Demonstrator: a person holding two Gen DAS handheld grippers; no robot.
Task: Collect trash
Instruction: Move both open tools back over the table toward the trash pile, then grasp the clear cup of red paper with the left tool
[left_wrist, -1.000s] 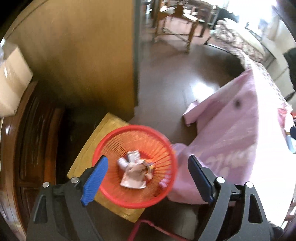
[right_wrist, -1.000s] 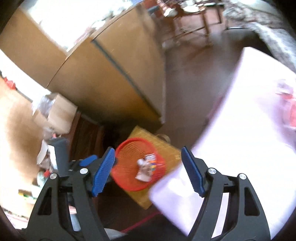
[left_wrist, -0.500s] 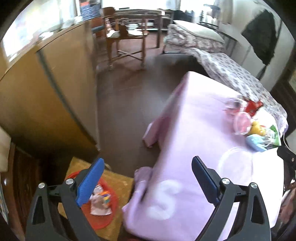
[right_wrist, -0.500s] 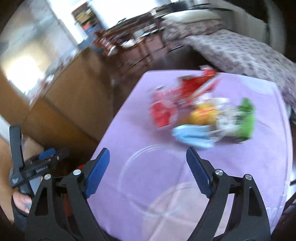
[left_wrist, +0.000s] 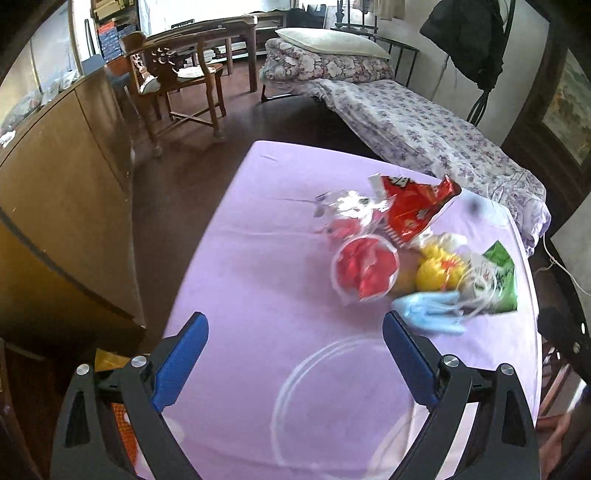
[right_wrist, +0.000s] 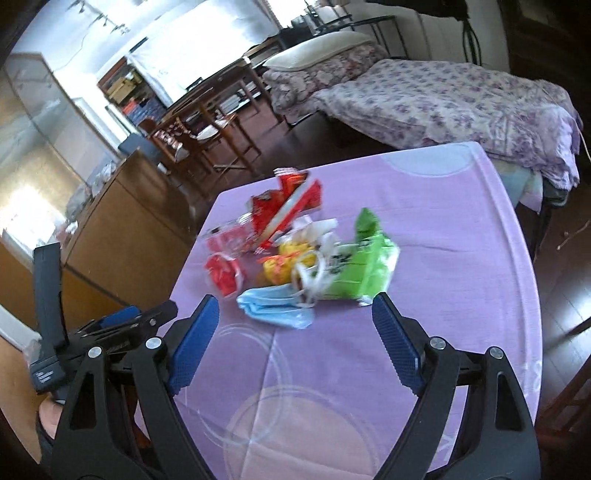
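Trash pile sits mid-table on the purple tablecloth (right_wrist: 443, 229): blue face mask (right_wrist: 275, 306), green wrapper (right_wrist: 364, 264), red chip bag (left_wrist: 410, 210), yellow wrapper (left_wrist: 437, 267), all uncollected. Left gripper (left_wrist: 293, 360) and right gripper (right_wrist: 291, 338) both wide open, empty, short of the pile. Most of the pickup looks left.

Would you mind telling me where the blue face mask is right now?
The blue face mask lies on the purple tablecloth at the near edge of the trash pile, touching the green packet, just ahead of the open right tool.

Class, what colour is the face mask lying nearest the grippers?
Light blue face mask, with white ear loops; clearest in the right wrist view.
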